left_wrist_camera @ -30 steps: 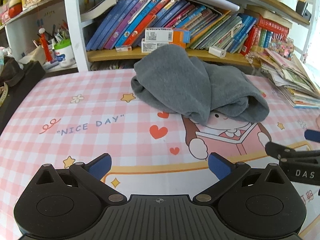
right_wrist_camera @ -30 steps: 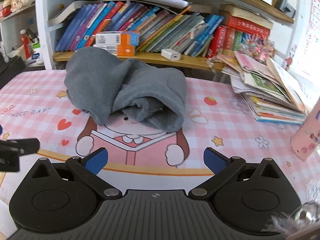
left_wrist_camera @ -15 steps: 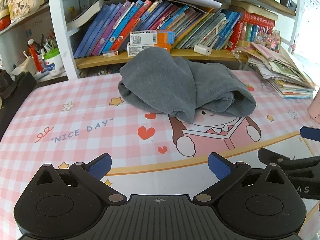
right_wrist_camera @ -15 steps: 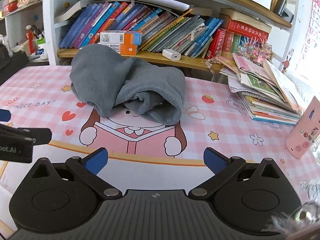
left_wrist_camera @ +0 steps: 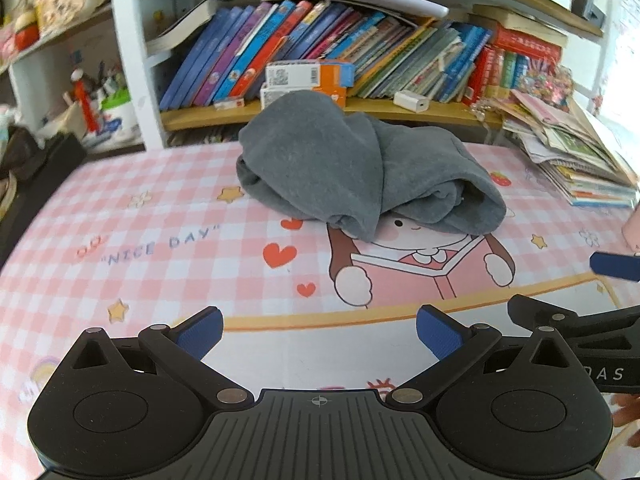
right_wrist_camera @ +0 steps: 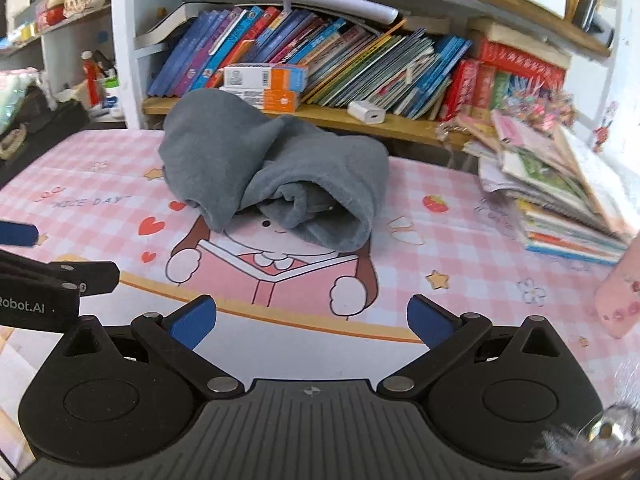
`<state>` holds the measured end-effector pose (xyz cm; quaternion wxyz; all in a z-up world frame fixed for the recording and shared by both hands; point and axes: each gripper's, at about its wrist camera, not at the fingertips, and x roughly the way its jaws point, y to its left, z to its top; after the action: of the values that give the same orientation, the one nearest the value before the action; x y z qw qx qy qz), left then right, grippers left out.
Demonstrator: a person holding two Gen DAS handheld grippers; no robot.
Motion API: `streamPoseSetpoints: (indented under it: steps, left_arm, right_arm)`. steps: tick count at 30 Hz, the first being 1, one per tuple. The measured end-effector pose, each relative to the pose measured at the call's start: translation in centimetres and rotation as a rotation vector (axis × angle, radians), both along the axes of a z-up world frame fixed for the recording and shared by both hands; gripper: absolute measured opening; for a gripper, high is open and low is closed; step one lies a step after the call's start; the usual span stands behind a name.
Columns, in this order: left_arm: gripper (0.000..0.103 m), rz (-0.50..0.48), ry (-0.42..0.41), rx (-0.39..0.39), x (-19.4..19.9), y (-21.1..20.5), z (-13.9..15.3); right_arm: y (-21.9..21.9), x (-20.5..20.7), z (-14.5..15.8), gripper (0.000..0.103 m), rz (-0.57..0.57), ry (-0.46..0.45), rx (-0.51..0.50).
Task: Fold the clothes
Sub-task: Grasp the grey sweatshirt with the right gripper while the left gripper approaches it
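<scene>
The pink bottle (right_wrist_camera: 622, 292) is cut off at the right edge.

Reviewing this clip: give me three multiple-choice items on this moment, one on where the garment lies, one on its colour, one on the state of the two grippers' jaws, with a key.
1. Where is the garment?
A. On the pink checked table mat, in front of the bookshelf
B. On the stack of magazines
C. Held between the jaws of the left gripper

2. What colour is the garment?
A. Pink
B. Grey
C. Blue

3. How do the jaws of the left gripper and right gripper stand?
A. Both shut on cloth
B. Left open, right shut
C. Both open, holding nothing

Key: 1 A, the heap rests on the mat below the books. 2 B, the fleece is grey throughout. 3 C, the blue pads stand wide apart in each view, short of the cloth.
</scene>
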<state>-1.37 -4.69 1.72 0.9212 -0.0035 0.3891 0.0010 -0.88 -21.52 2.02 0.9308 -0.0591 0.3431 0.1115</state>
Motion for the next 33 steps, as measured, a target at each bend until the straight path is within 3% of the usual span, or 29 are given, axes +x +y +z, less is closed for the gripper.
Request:
streamPoseSetpoints:
  steps: [6, 10, 15, 19, 23, 25, 26, 27, 33]
  left_arm:
    - [0.103, 0.047, -0.016, -0.034, -2.3, 0.0, 0.5]
    - [0.103, 0.064, -0.041, -0.029, -3.9, 0.1, 1.4]
    - [0.103, 0.103, -0.067, 0.016, -5.1, 0.5, 2.4]
    - [0.103, 0.136, -0.086, 0.025, -5.6, 1.5, 2.7]
    - [0.103, 0.166, -0.082, 0.025, -5.5, 2.3, 2.6]
    - [0.103, 0.167, -0.08, 0.01, -5.4, 2.6, 2.6]
    - [0.103, 0.163, -0.08, 0.004, -5.3, 2.6, 2.6]
    - [0.103, 0.157, -0.082, 0.005, -5.4, 2.6, 2.5]
    - [0.103, 0.127, -0.094, -0.009, -5.2, 2.5, 2.2]
  right_arm:
    - [-0.9, 1.4, -0.9, 0.103, 0.062, 0.063, 0.077]
    - [-0.8, 2.7, -0.7, 0.098, 0.085, 0.036, 0.107]
    - [-1.3, 5.7, -1.0, 0.065, 0.023, -0.017, 0.057]
    - [-2.2, 8.8, -2.8, 0.061, -0.007, -0.007, -0.037]
    - [-2.5, 11.8, -4.2, 0.048, 0.006, -0.01, -0.086]
    - [-2.4, 12.8, -4.3, 0.032, 0.022, -0.019, -0.083]
    - [-2.3, 13.1, -4.1, 0.016, 0.033, -0.019, -0.078]
    - [-2.1, 13.2, -3.9, 0.008, 0.046, -0.016, -0.066]
    - [-0.8, 10.7, -2.1, 0.005, 0.168, 0.017, 0.031]
